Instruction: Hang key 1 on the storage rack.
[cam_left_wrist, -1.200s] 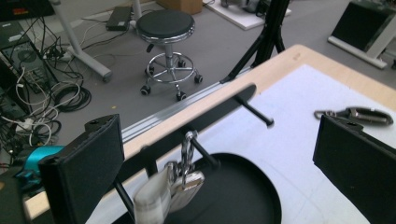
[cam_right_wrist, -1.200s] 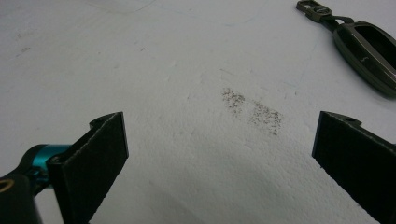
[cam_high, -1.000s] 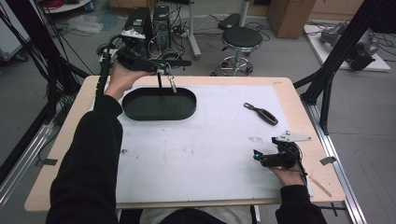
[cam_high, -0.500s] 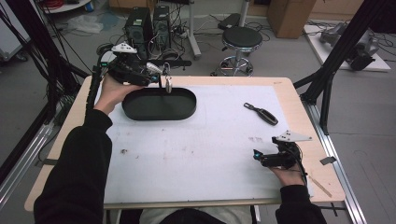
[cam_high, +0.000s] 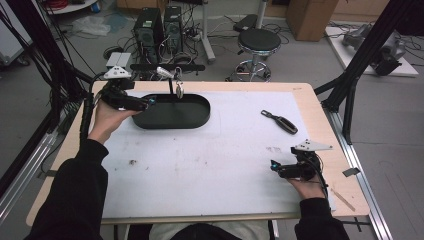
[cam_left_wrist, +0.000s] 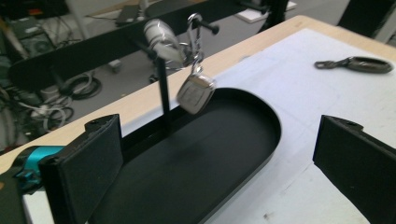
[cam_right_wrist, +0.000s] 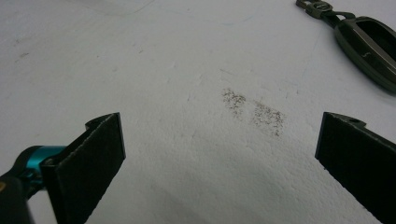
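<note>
I am holding my left gripper (cam_high: 145, 102) at the upper left of the high view, hovering at the left end of the black oval tray (cam_high: 200, 116) — jaws standing wide apart, nothing between them. In the left gripper view the tray's raised rim is curving across the middle of the frame, its flat black floor lying open ahead of my jaws. A thin black post (cam_left_wrist: 163, 100) is rising from the tray's far wall, carrying a crossbar. The silver key fob (cam_left_wrist: 195, 94) is hanging from that bar by a metal clip, tilted, dangling above the tray's far edge, in the upper centre of the frame. It is squarish, shiny, with a faint grid on its face.

My right gripper (cam_high: 277, 169) is resting low at the lower right of the high view on the white mat (cam_high: 200, 165), jaws also spread, gripping nothing. A dark key fob (cam_high: 280, 121) is lying flat on the mat, up and right of centre — well apart from both grippers. Wide bare mat is lying open between the tray and my right hand.
</note>
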